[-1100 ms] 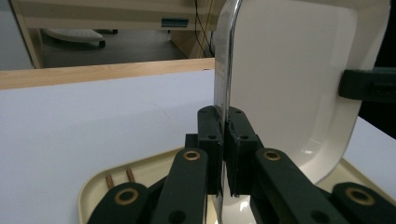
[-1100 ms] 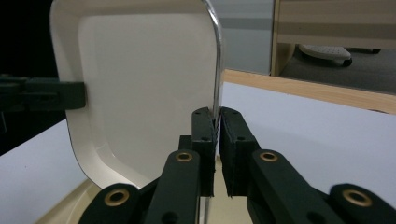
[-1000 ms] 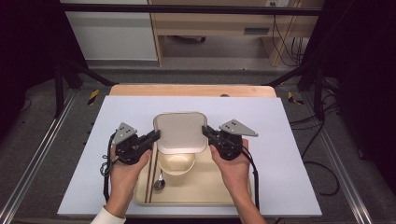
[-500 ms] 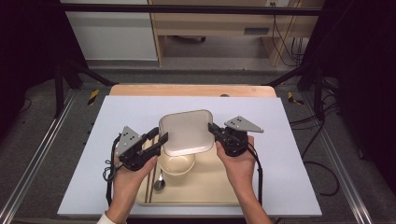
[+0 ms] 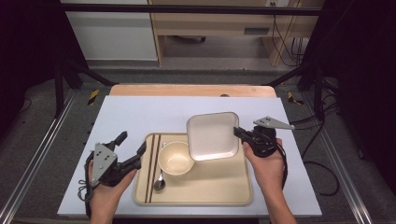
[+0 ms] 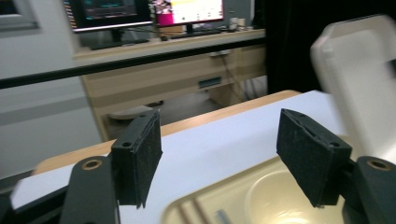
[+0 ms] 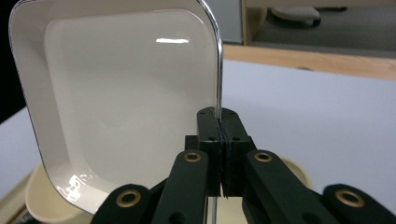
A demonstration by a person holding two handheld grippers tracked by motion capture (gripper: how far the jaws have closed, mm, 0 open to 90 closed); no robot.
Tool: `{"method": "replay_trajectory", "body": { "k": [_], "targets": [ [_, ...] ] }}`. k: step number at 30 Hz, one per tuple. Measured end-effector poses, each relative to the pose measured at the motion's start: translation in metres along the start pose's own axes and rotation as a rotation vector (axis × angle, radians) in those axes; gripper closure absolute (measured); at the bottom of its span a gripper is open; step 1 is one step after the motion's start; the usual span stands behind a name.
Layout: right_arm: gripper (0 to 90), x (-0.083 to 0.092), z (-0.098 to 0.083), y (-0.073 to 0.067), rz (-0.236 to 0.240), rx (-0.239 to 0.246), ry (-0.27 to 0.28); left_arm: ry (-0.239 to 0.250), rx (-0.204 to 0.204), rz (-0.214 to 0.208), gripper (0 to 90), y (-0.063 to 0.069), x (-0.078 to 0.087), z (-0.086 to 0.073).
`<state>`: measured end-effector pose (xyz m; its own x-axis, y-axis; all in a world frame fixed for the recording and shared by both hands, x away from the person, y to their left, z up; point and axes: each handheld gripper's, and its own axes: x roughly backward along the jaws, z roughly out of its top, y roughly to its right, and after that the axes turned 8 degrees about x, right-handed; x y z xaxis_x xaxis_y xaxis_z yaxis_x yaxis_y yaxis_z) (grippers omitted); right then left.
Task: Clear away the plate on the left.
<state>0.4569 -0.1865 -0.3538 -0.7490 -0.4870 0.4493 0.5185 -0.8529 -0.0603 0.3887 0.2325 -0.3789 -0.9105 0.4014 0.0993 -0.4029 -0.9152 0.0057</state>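
The right gripper (image 5: 239, 133) pinches the rim of the square plate (image 5: 212, 135), holding it lifted over the tray (image 5: 205, 186). The left gripper (image 5: 131, 150), whose fingers (image 6: 140, 158) have just been opening, is spread with nothing between. Setting the plate on the counter (image 5: 154, 109) looks left to do

Even overhead light on my table (image 5: 140, 112), white sheet bright, surroundings dark. Shadows soft and short under tray (image 5: 233, 193). My left gripper view: motion blur smears plate (image 6: 359, 84) edge, background monitors soft, near pads sharp. My right gripper view: crisp, small glare streak on plate (image 7: 173, 41) glaze, reflections low on rim.
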Motion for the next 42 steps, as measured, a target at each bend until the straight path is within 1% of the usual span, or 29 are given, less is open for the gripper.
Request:
{"method": "replay_trajectory", "body": {
  "k": [1, 2, 3, 4, 5, 6, 7, 8, 9, 11, 14, 15, 17, 18, 20, 22, 23, 25, 32, 37, 42],
  "targets": [
    [89.1, 0.003, -0.003, 0.004, -0.005, -0.009, -0.016, 0.004, -0.008, 0.023, 28.6, -0.008, 0.005, -0.005],
    [89.1, 0.005, -0.008, 0.009, -0.007, -0.02, -0.034, 0.006, -0.012, 0.037, 28.2, -0.012, 0.008, -0.008],
    [89.1, 0.006, -0.01, 0.012, -0.005, -0.03, -0.044, 0.001, -0.012, 0.061, 27.8, -0.02, 0.011, -0.013],
    [89.1, 0.007, -0.015, 0.016, -0.003, -0.043, -0.065, -0.001, -0.013, 0.078, 27.3, -0.025, 0.014, -0.016],
    [89.1, 0.008, -0.017, 0.018, -0.004, -0.045, -0.079, -0.007, -0.01, 0.101, 27.2, -0.034, 0.017, -0.021],
    [89.1, 0.008, -0.02, 0.021, -0.005, -0.048, -0.097, -0.009, -0.002, 0.111, 27.2, -0.039, 0.02, -0.024],
    [89.1, 0.009, -0.022, 0.023, -0.005, -0.053, -0.112, -0.013, 0.015, 0.129, 27.2, -0.047, 0.024, -0.03],
    [89.1, 0.009, -0.025, 0.025, -0.006, -0.062, -0.132, -0.016, 0.024, 0.144, 27.2, -0.052, 0.026, -0.033],
    [89.0, 0.009, -0.026, 0.026, -0.009, -0.061, -0.138, -0.017, 0.04, 0.16, 27.2, -0.059, 0.029, -0.038],
    [89.1, 0.009, -0.03, 0.029, -0.015, -0.069, -0.164, -0.03, 0.049, 0.195, 27.2, -0.071, 0.035, -0.046],
    [89.0, 0.009, -0.035, 0.032, -0.006, -0.089, -0.181, -0.041, 0.051, 0.239, 27.1, -0.083, 0.042, -0.055],
    [89.0, 0.009, -0.036, 0.032, -0.006, -0.088, -0.185, -0.047, 0.044, 0.247, 27.0, -0.087, 0.044, -0.057],
    [89.0, 0.009, -0.04, 0.032, -0.001, -0.091, -0.197, -0.063, 0.016, 0.26, 26.4, -0.092, 0.047, -0.06],
    [89.0, 0.009, -0.041, 0.032, 0.001, -0.097, -0.202, -0.067, 0.011, 0.268, 26.4, -0.094, 0.049, -0.061],
    [89.0, 0.009, -0.045, 0.031, 0.006, -0.103, -0.215, -0.071, 0.018, 0.281, 26.3, -0.099, 0.051, -0.064],
    [89.0, 0.008, -0.047, 0.03, 0.008, -0.105, -0.232, -0.076, 0.047, 0.3, 26.3, -0.105, 0.054, -0.067],
    [89.0, 0.008, -0.048, 0.03, 0.009, -0.105, -0.235, -0.077, 0.064, 0.303, 26.3, -0.108, 0.055, -0.068],
    [89.0, 0.007, -0.05, 0.029, 0.011, -0.114, -0.242, -0.084, 0.081, 0.305, 26.4, -0.11, 0.056, -0.07],
    [88.9, 0.0, -0.06, 0.028, 0.031, -0.136, -0.277, -0.094, 0.069, 0.296, 26.4, -0.108, 0.054, -0.071],
    [88.7, -0.009, -0.068, 0.027, 0.043, -0.152, -0.3, -0.098, 0.062, 0.294, 26.4, -0.106, 0.053, -0.072],
    [88.0, -0.02, -0.075, 0.025, 0.04, -0.171, -0.295, -0.105, 0.06, 0.293, 26.5, -0.106, 0.053, -0.072]
  ]
}}
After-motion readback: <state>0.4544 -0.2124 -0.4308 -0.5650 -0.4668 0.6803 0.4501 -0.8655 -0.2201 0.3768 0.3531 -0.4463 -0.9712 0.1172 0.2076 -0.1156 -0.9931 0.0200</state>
